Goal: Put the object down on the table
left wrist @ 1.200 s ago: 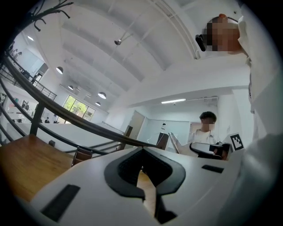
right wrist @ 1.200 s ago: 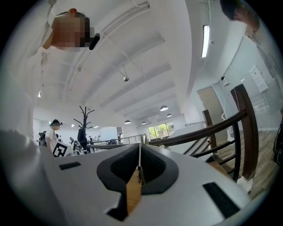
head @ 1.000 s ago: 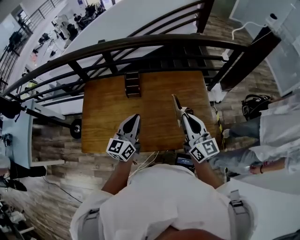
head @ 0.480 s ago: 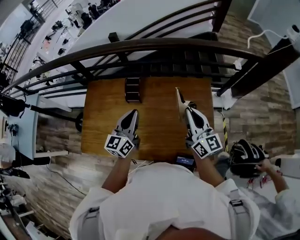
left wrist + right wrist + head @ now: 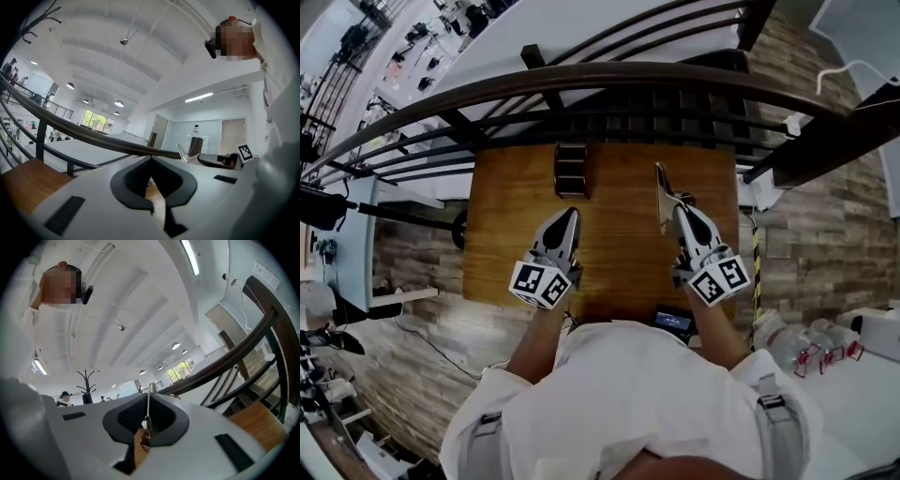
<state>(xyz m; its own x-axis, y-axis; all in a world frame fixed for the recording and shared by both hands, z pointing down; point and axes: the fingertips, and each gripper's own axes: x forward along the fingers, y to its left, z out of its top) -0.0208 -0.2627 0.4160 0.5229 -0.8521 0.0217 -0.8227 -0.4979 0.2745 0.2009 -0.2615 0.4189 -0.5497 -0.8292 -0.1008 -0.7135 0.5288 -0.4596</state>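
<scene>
In the head view a brown wooden table (image 5: 619,272) lies below me. My right gripper (image 5: 678,208) hovers over its right half, shut on a thin, flat, pale piece (image 5: 660,189) that stands on edge and points toward the far side. In the right gripper view that piece (image 5: 148,409) shows edge-on as a thin line pinched between the jaws of the right gripper (image 5: 148,398). My left gripper (image 5: 572,216) hangs over the table's left half. Its jaws meet with nothing between them in the left gripper view (image 5: 151,160), where the pale piece (image 5: 182,153) shows off to the right.
A small dark rack (image 5: 570,169) stands at the table's far edge, left of centre. A dark curved railing (image 5: 609,80) runs just beyond the table. A dark flat device (image 5: 673,322) sits at the near edge. Bottles (image 5: 806,349) lie on the floor to the right.
Both grippers hold about the same places over the table. My head view has shifted, and the person crouching at the right has gone from view.
</scene>
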